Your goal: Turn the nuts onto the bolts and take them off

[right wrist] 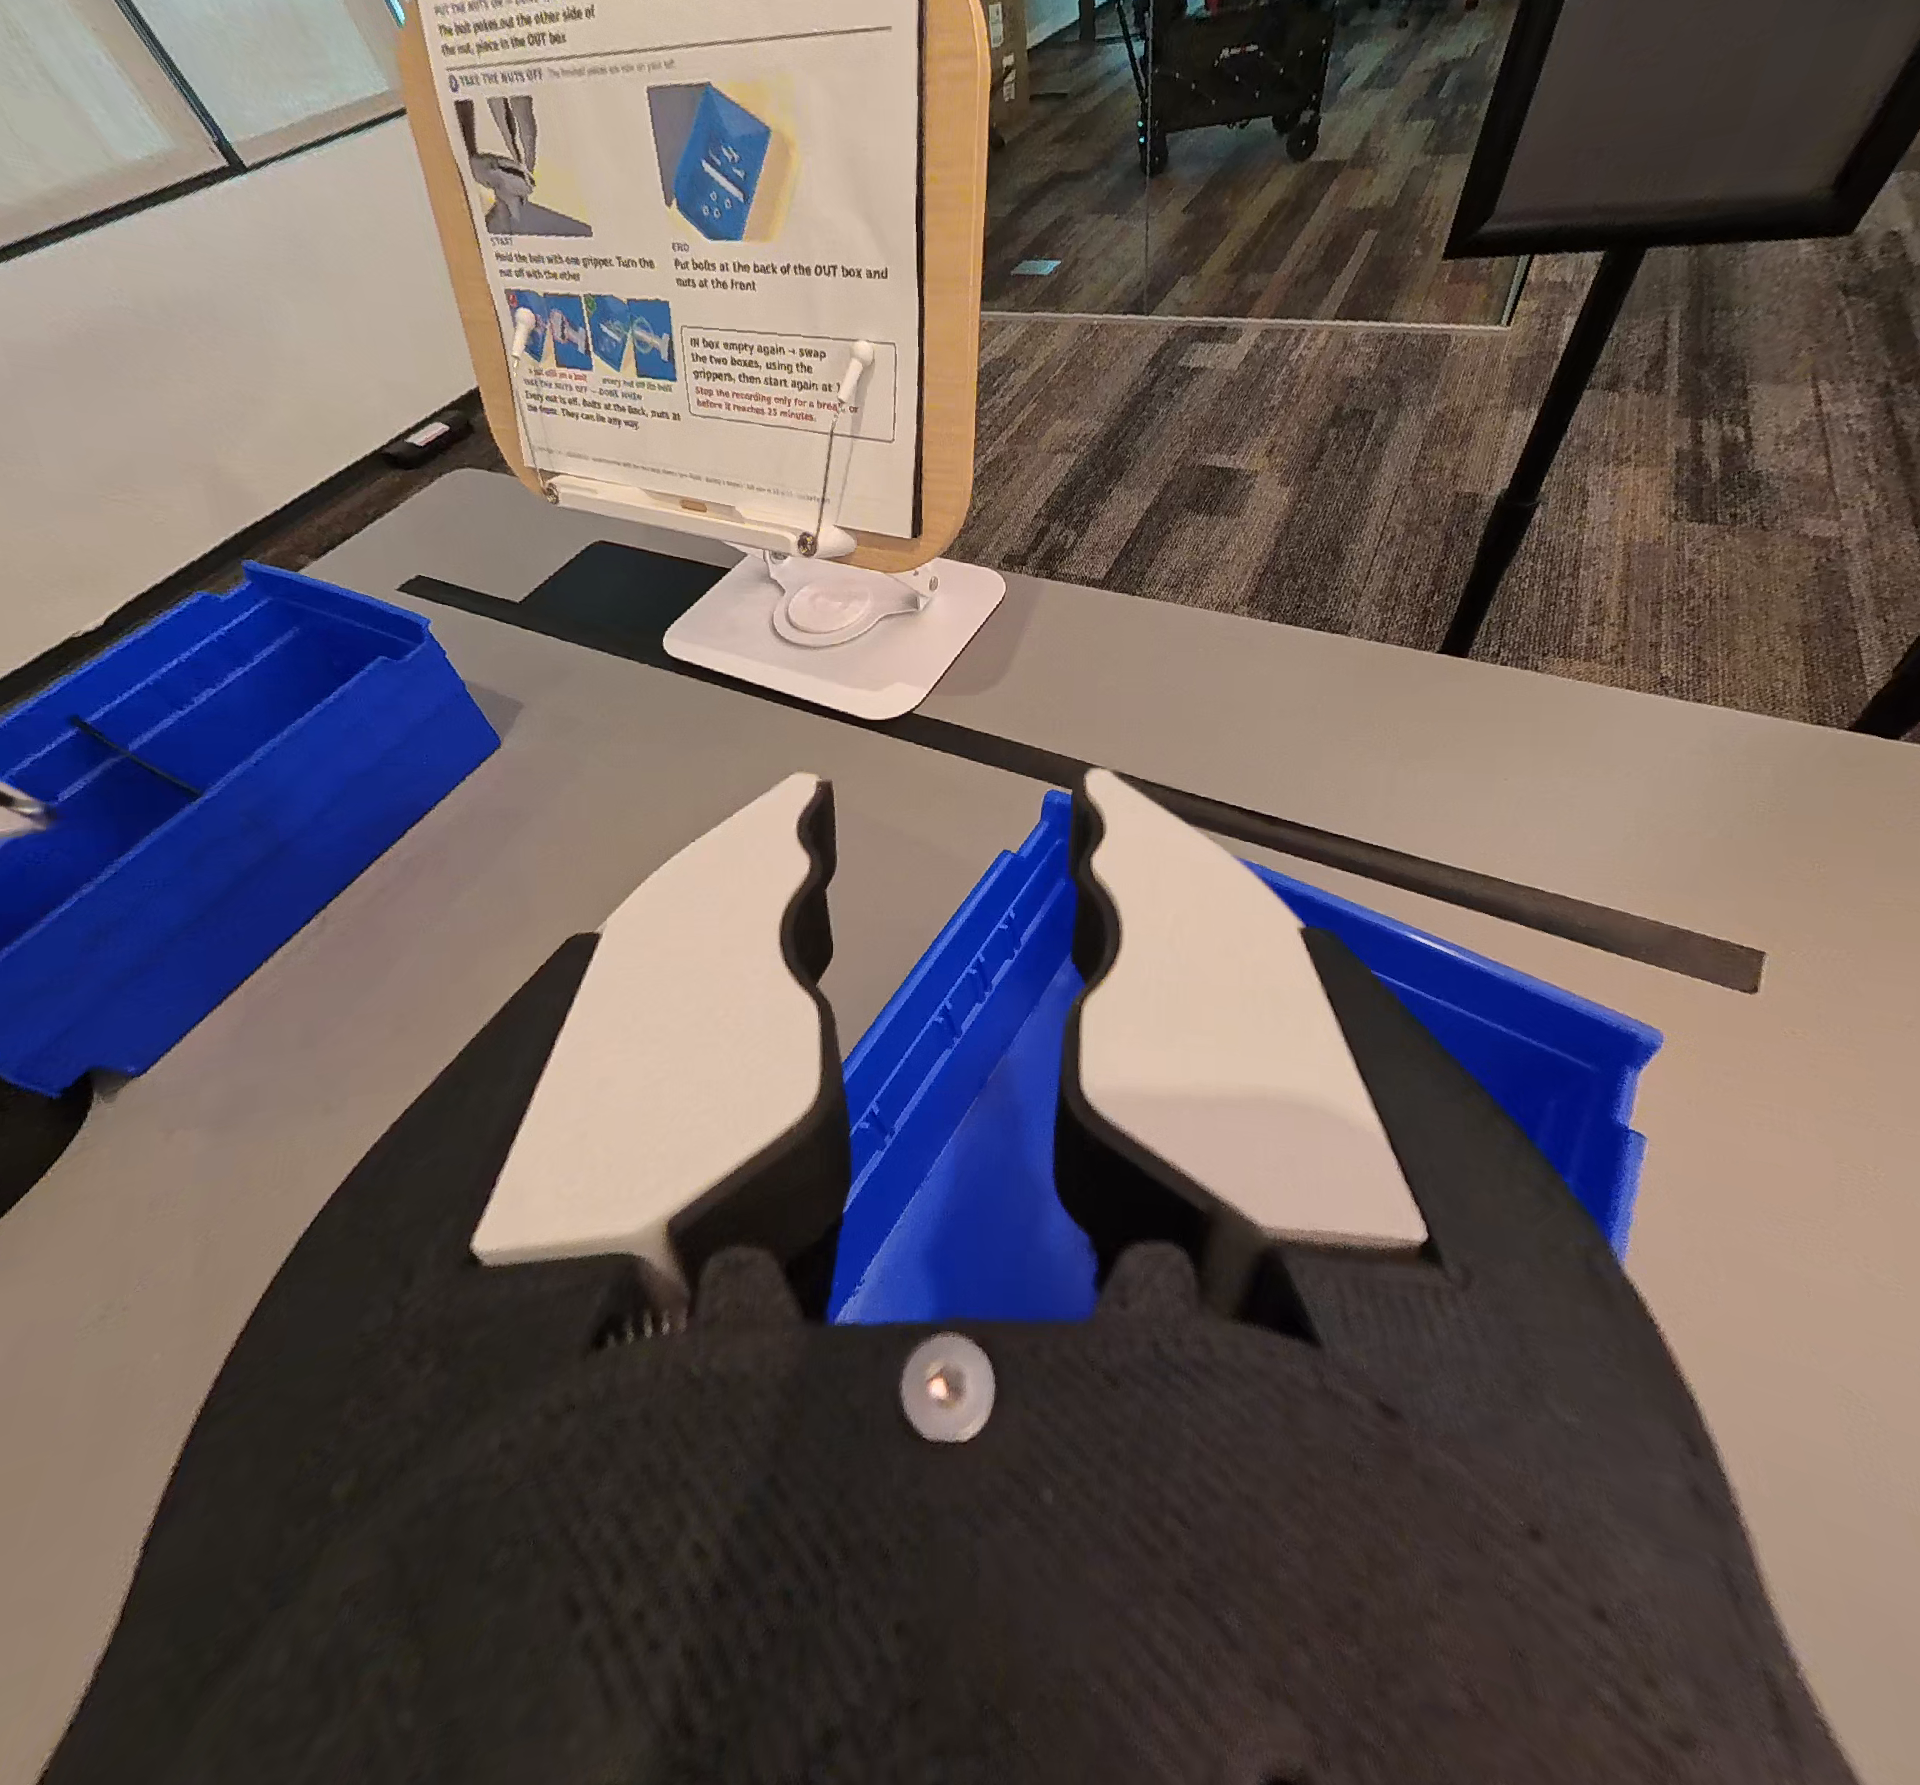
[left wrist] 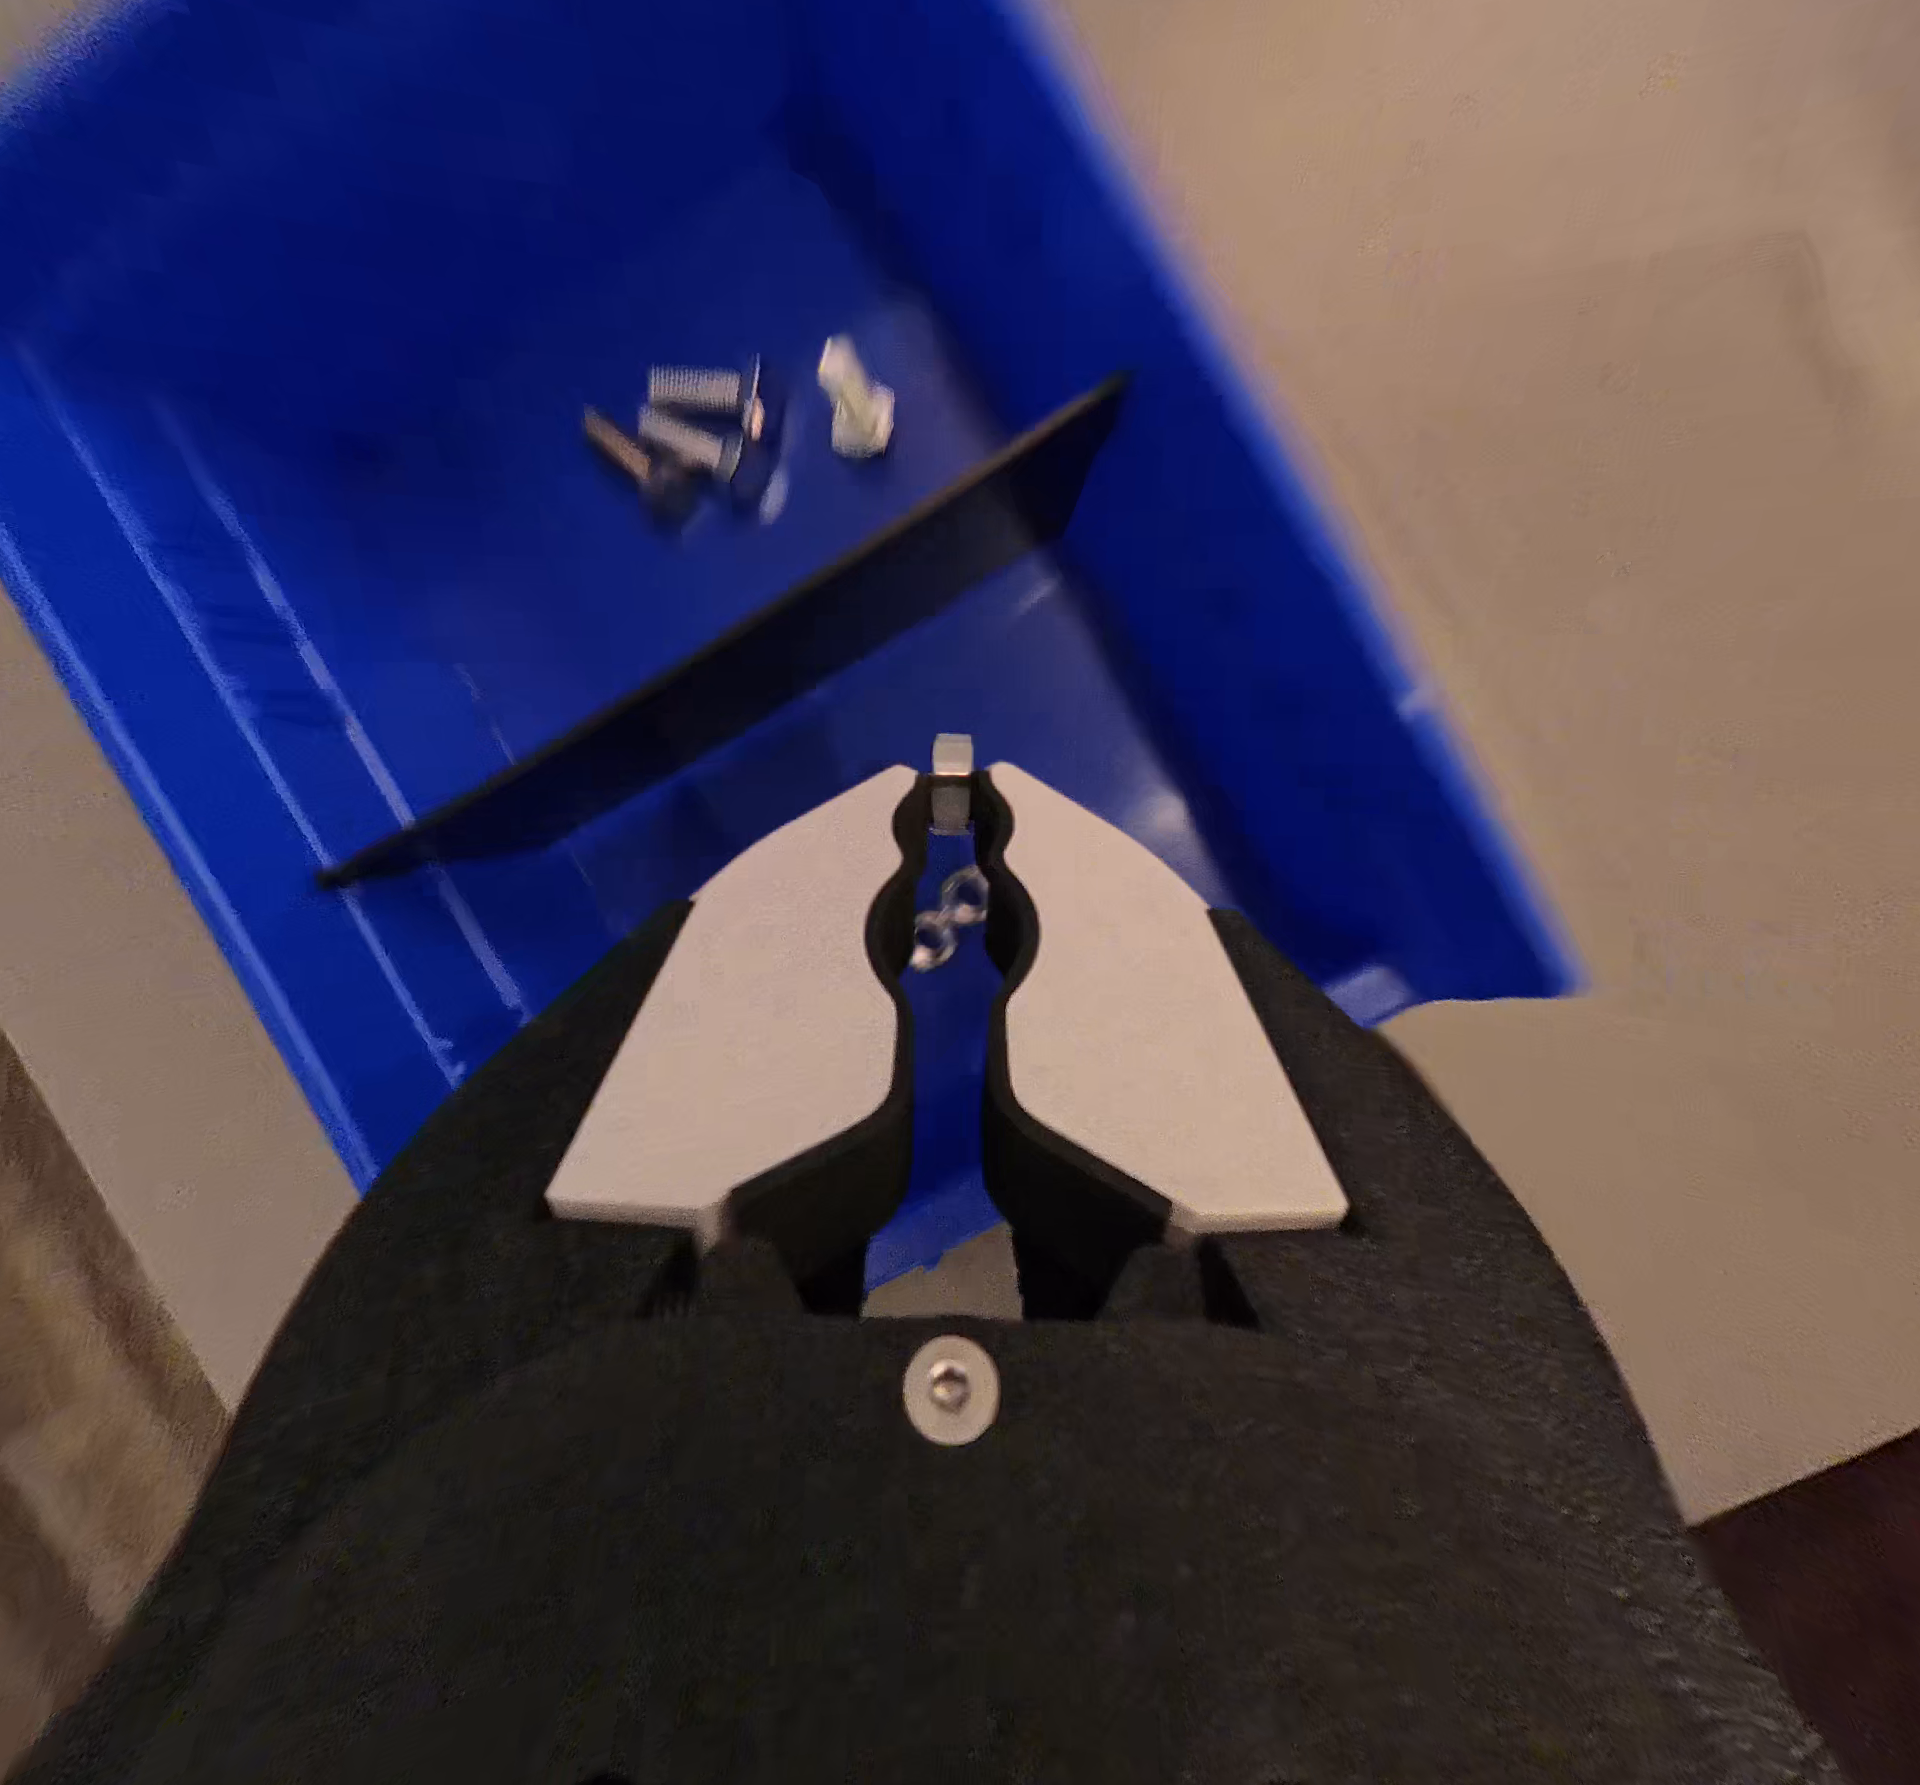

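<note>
my left fingers (left wrist: 951, 779) pinch a small silver hex nut (left wrist: 950, 781) at their tips, above the blue plastic bin (left wrist: 312, 301); my right fingers (right wrist: 951, 790) spread apart, empty, over the grey counter (right wrist: 1351, 696).

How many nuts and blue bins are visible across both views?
Nuts: 3 (held nut in left gripper, two loose nuts below)
Blue bins: 2 (left bin, right bin)
Total: 5
</note>
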### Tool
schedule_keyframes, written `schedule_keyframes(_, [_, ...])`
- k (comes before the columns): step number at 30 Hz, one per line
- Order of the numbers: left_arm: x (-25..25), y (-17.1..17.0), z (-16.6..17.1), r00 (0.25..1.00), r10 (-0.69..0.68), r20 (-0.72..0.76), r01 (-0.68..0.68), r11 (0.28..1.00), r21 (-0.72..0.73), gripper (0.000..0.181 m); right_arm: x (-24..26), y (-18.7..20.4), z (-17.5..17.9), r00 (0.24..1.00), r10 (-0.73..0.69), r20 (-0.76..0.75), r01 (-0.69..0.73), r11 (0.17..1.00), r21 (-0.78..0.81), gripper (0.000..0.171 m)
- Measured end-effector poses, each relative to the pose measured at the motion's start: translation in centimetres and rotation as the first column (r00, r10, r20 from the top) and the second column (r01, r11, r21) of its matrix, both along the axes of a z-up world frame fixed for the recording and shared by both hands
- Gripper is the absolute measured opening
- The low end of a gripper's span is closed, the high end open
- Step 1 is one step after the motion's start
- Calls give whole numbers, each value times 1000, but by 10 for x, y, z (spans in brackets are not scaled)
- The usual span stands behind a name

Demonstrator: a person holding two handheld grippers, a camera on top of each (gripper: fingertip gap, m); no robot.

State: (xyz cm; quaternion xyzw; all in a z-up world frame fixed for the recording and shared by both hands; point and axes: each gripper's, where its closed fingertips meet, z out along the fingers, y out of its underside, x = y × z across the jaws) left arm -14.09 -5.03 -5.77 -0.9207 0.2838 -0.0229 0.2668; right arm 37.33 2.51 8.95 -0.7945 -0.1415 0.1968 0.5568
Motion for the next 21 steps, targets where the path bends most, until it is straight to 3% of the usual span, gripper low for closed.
schedule_keyframes(3, [51,-12,46,989,-103,107,92,990,108,8,0,-2,3,1000,2,-4,-2,1000,10,43])
schedule_keyframes(7, [124,-29,66,952,-256,167,228,958,173,8,-1,-4,6,1000,11,-9,-10,1000,25,43])
schedule_keyframes(11, [187,-44,48,888,-384,254,368,923,111,8,-3,-6,8,1000,26,-10,-26,999,36,43])
schedule_keyframes(18, [258,-39,-12,835,-395,382,465,878,-109,7,-3,-4,3,999,46,-8,-45,999,22,42])
schedule_keyframes(21, [277,-29,-27,835,-415,361,486,864,-132,7,-2,-3,1,999,46,-4,-46,999,16,42])
